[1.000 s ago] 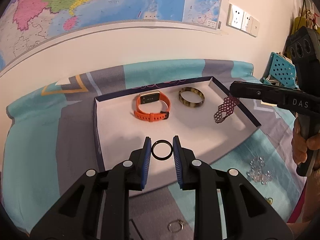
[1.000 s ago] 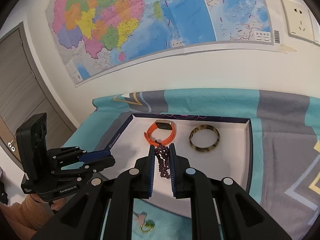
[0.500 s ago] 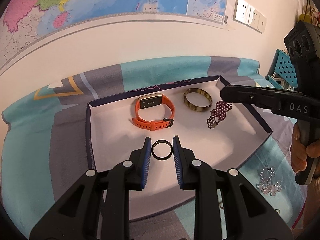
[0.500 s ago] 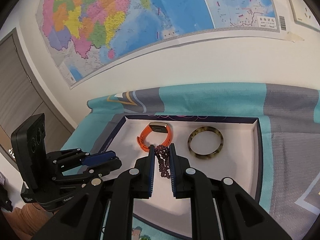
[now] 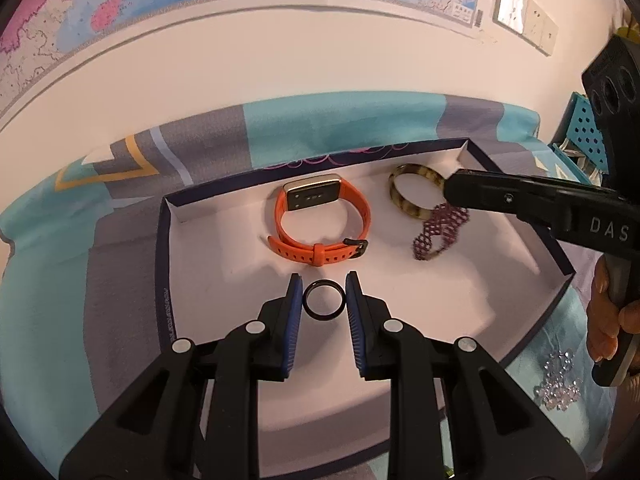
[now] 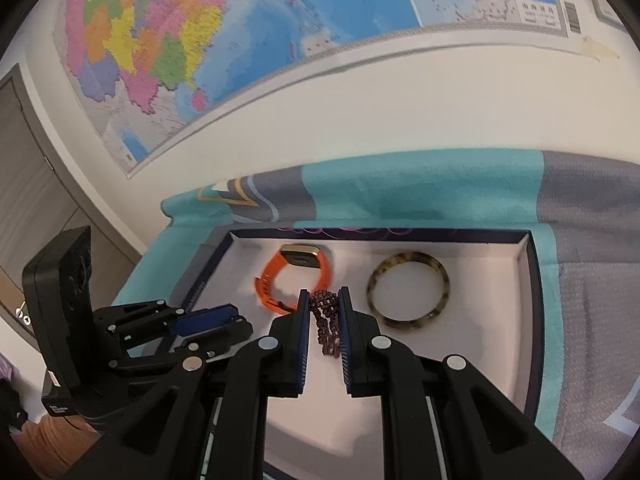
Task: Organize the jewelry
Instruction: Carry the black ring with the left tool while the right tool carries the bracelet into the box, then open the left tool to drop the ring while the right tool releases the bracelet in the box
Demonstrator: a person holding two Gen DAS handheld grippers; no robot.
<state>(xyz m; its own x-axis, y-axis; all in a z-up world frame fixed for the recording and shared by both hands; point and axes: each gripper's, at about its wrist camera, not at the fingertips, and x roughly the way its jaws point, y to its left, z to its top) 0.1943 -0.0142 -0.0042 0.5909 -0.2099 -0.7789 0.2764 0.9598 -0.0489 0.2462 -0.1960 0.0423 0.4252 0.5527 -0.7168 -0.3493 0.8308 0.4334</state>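
Note:
My left gripper is shut on a thin black ring, held over the near part of a white tray. My right gripper is shut on a dark purple beaded bracelet, which dangles over the tray; the same bracelet hangs from the right gripper in the left wrist view. An orange watch and a tortoiseshell bangle lie in the tray's far half. The left gripper shows at the lower left of the right wrist view.
The tray rests on a teal and grey patterned cloth. A clear beaded piece lies on the cloth right of the tray. A hand grips the right tool. A map hangs on the wall behind, and a teal perforated basket is at far right.
Both grippers have moved forward and down over the tray with their pieces still held. The purple bracelet has shifted left from the tray's right edge to beside the bangle.

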